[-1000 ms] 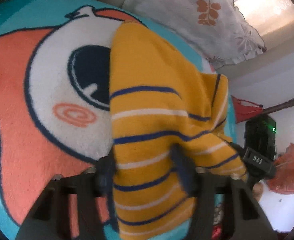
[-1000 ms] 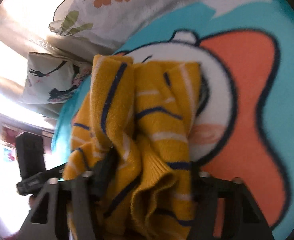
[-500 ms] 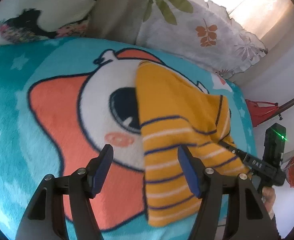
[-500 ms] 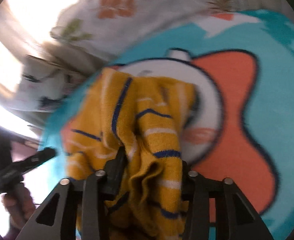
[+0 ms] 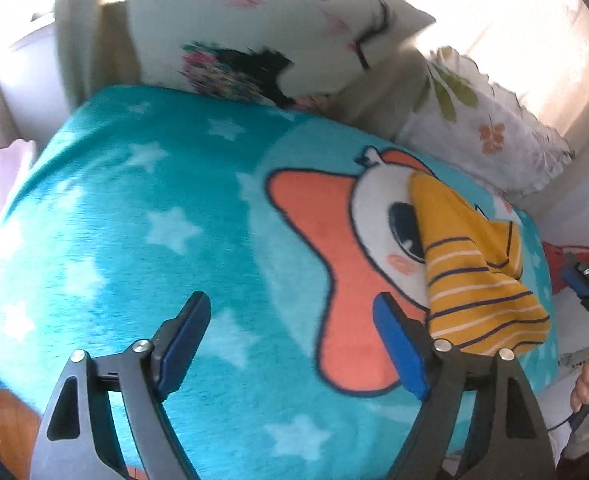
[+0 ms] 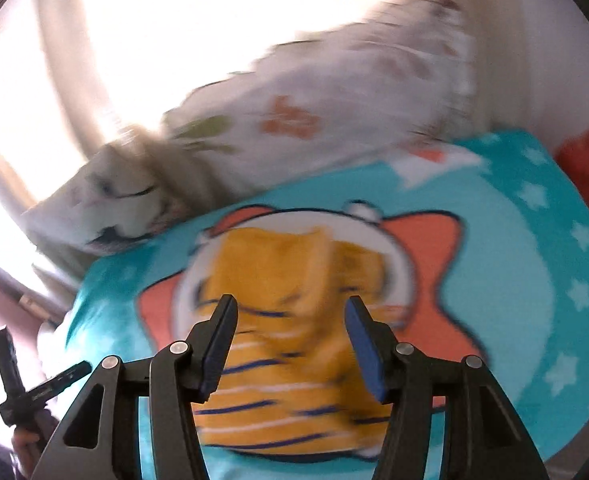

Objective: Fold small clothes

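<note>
A yellow top with navy and white stripes [image 5: 466,264] lies folded on the star-and-cartoon print of a teal blanket [image 5: 154,240]. My left gripper [image 5: 290,304] hovers above the blanket, well left of the top. Its jaws are opening wide with nothing between them. In the blurred right wrist view the same top [image 6: 282,264] lies flat below and beyond my right gripper [image 6: 291,306]. The right jaws stand apart, opening slightly, and the blue pads [image 6: 364,344] are clear of the cloth.
Pillows [image 5: 294,20] and a floral one [image 5: 486,128] line the far edge of the blanket under a bright window. Something red [image 5: 562,256] sits past the right edge. Wooden floor [image 5: 2,420] shows at lower left. A hand [image 5: 586,384] holds the other gripper at far right.
Both grippers were shut on the top a second ago. The left let go first and drew back to the left; the right then released and rose. The top now lies on the blanket.
</note>
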Motion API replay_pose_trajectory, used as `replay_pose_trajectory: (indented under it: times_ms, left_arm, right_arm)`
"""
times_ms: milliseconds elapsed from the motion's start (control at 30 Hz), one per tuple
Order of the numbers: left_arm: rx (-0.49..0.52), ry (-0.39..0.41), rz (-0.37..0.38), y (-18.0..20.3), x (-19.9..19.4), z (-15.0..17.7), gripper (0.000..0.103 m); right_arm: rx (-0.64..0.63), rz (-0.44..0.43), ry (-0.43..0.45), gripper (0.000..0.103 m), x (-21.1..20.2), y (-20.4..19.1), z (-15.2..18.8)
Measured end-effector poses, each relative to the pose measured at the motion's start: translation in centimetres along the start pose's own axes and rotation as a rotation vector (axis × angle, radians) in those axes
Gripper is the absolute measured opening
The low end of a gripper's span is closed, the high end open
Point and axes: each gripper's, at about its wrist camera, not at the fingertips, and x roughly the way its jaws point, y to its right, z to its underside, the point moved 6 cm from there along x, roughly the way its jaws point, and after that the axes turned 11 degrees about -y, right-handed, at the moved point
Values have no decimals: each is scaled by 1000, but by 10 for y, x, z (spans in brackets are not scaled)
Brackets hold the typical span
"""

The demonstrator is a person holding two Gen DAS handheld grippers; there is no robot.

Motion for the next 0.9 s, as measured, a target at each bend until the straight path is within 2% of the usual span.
replay_pose_trajectory:
  times_ms: [67,133,200,233,333,433,500,533,567,600,667,733,767,800,833,900]
  left_arm:
    - [1,0,7,-8,-4,2,83]
    - [15,0,6,-15,-8,5,83]
    - [28,-1,1,-19,-10,8,83]
    - [35,-3,3,-23,-12,11,83]
    - [58,-4,-4,-30,-15,17,83]
    - [77,5,-29,-38,-19,20,83]
    - [74,8,-31,-41,-20,20,83]
    - [69,4,-27,-42,-20,21,83]
    - [66,0,-23,-42,-19,21,83]
    - [64,0,-18,-41,-19,21,83]
    - [57,4,-12,-38,-19,21,83]
    - [48,5,-6,-34,-19,22,83]
    - [43,5,-3,-32,-19,23,83]
    - [40,6,-2,-28,-19,24,83]
    - [39,8,-3,-26,-19,25,83]
    - [35,12,-11,-20,-19,28,83]
  right_arm:
    - [-61,-22,-36,39,15,-39,12]
    - [-113,-15,-94,39,40,-66,30]
    - [-129,-2,-142,39,62,-74,50]
    - [-125,23,-163,39,75,-72,58]
    - [-68,190,-254,37,116,-37,83]
    - [21,122,-248,36,102,-20,87]
    - [38,81,-177,37,77,-22,76]
    - [30,75,-127,38,63,-23,67]
    - [29,97,-96,46,54,-21,57]
    - [33,124,-71,62,48,-17,48]
    - [51,201,-14,76,48,-2,24]
    - [56,277,-18,76,64,15,6]
    - [56,277,-60,55,80,22,1]
    - [58,250,-107,9,94,26,-1]
    - [67,200,-174,8,108,31,1]
    - [57,233,-184,8,112,38,0]
